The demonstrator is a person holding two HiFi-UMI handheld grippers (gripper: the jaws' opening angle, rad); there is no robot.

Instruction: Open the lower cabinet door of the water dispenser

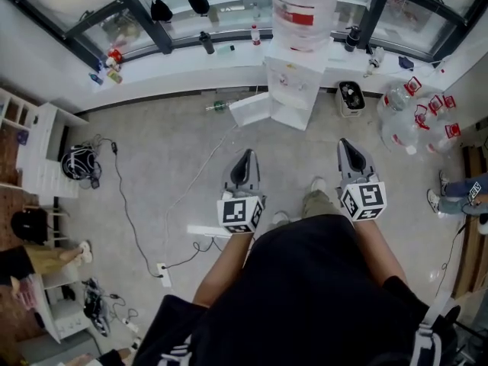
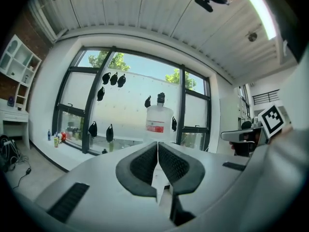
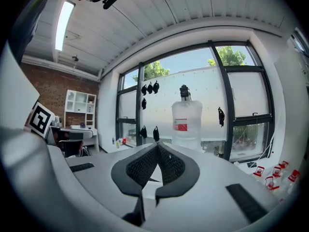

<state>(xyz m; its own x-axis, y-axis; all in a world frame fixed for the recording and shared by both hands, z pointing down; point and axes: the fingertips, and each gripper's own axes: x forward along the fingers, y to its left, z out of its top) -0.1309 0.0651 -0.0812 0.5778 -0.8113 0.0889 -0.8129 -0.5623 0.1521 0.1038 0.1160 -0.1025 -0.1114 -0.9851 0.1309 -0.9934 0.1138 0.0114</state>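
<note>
A dark top [image 1: 305, 296] fills the near edge of the head view, and bare forearms reach forward from it to the two claws. The left gripper [image 1: 245, 155] is clenched, its ribbed pads pressed together with nothing between them. The right gripper [image 1: 345, 143] is clenched and empty too. Each carries its marker cube at the back. Both point level toward the water dispenser [image 1: 293, 90], which stands well ahead of them on the grey floor [image 1: 168, 158], against the window wall and roughly between the lines of the two claws. It is a white box cabinet with a large clear bottle [image 1: 303, 10] bearing a red label upside down on top. Its lower cabinet door [image 1: 250, 110], a plain white panel, stands swung out to the left, ahead of the left claw's tip.
</note>
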